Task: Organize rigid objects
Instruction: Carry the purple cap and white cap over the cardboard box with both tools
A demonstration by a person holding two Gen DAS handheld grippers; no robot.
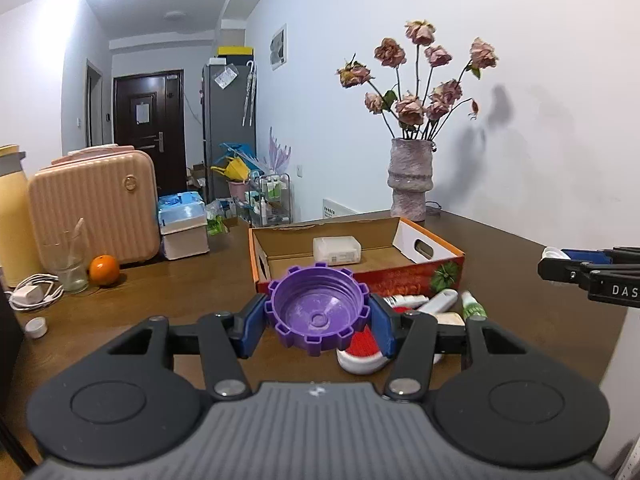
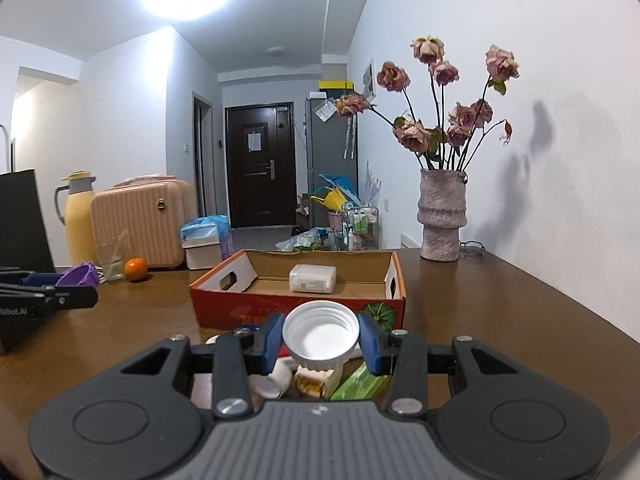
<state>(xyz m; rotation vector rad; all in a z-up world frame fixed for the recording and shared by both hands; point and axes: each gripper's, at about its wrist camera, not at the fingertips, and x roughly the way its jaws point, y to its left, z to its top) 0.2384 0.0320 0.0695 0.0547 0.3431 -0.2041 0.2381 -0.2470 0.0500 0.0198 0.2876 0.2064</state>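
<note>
Clamped in the left tongs, a purple notched cap hangs above the table; only that view shows the red brush beneath. Right tongs pinch a white cap before the cardboard box holding a white case.

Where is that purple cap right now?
The purple cap is clamped in the left gripper, held above the table just in front of the orange cardboard box; the right wrist view shows it far left, near the orange.
</note>
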